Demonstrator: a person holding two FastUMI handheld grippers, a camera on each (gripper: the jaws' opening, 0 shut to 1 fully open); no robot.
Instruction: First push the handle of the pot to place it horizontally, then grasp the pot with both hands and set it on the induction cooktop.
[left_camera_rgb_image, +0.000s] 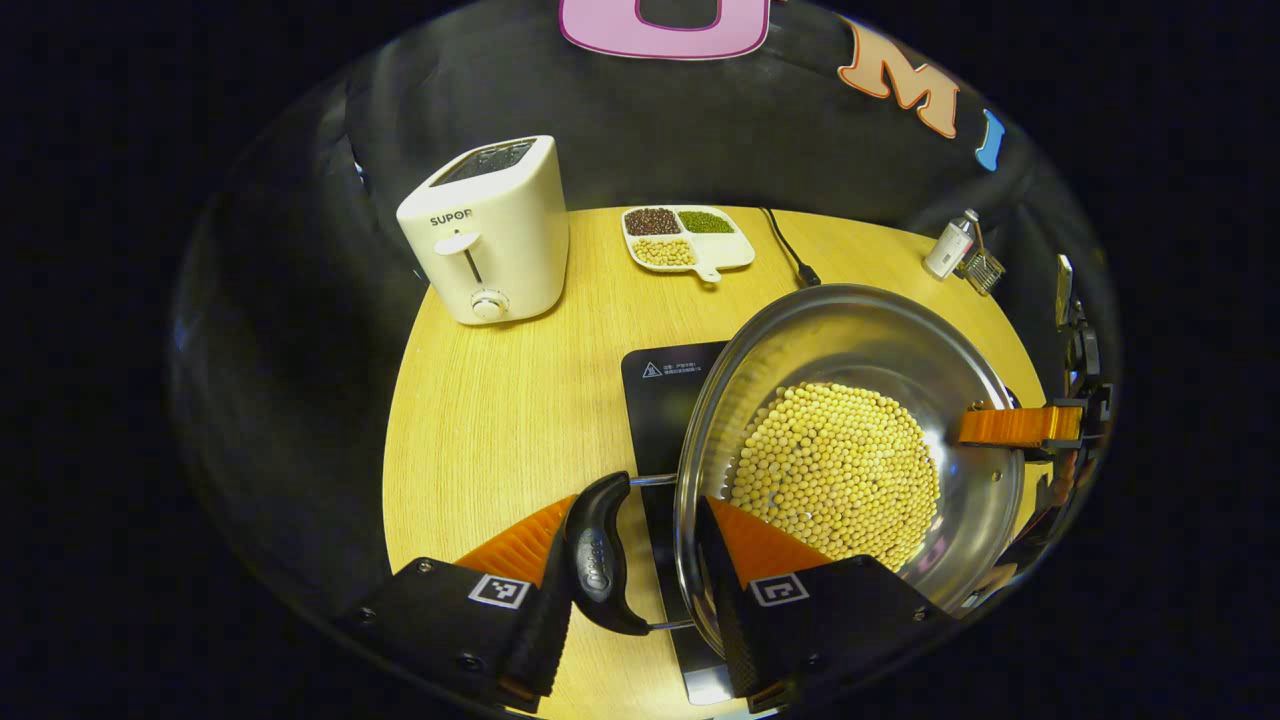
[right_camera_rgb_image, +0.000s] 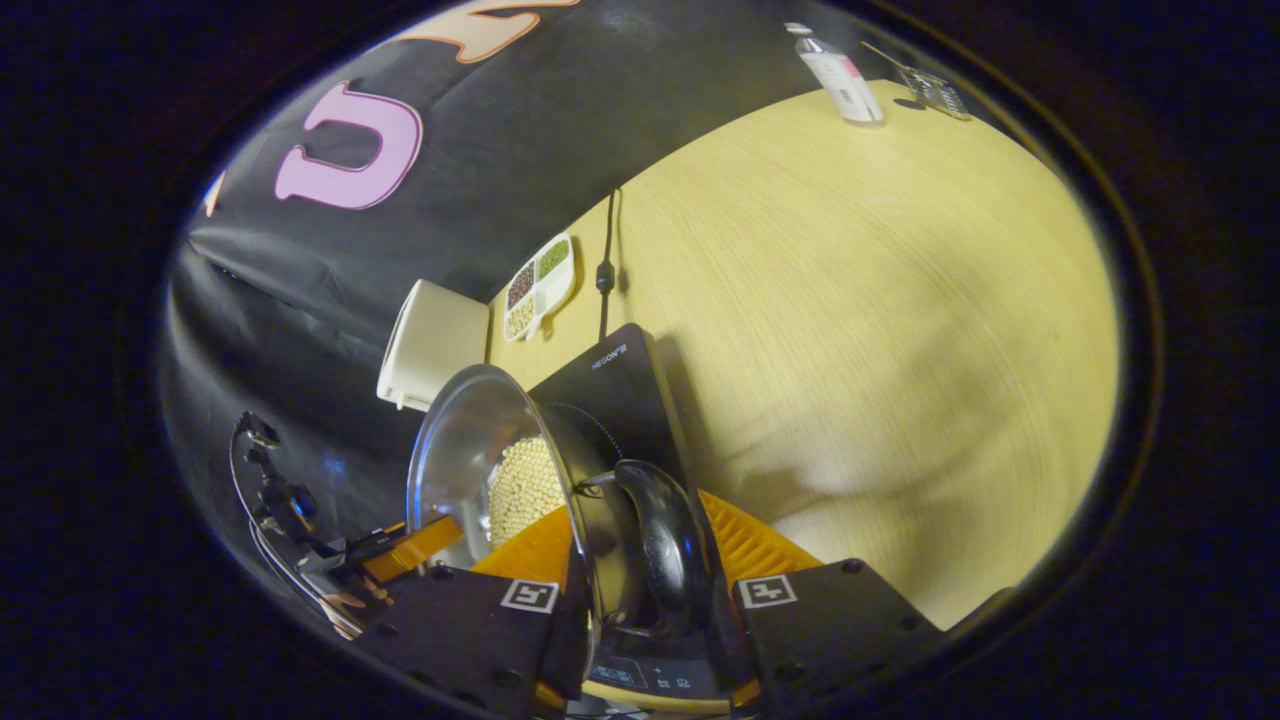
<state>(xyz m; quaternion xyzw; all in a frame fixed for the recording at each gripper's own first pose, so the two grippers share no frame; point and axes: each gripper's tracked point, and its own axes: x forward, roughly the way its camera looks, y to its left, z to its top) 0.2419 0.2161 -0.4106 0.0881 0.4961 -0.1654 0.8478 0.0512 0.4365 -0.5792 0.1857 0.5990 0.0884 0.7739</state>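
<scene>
Both grippers on the pot (left_camera_rgb_image: 850, 450), carried in the air over the cooktop (left_camera_rgb_image: 665, 400). My left gripper (left_camera_rgb_image: 635, 545) is closed across the rim at lower centre of the left gripper view, one finger inside the bowl over the soybeans (left_camera_rgb_image: 838, 468), the other outside against the near handle (left_camera_rgb_image: 600, 552). My right gripper (right_camera_rgb_image: 640, 560) holds the opposite side the same way, handle (right_camera_rgb_image: 665, 545) and rim between its fingers at the bottom of the right gripper view. The handle-to-handle axis runs straight between my two grippers, so neither hand is nearer. In the right gripper view the pot looks tilted, its mouth turned toward the frame's left, though camera angle may cause that. The cooktop lies below and just beyond the pot, partly hidden under it; I judge the move is level, then lower. Pale wood desk (left_camera_rgb_image: 480, 420), toaster (left_camera_rgb_image: 490, 235) upper left, bean dish (left_camera_rgb_image: 690, 240) behind, bottle (left_camera_rgb_image: 950, 245) far right.
</scene>
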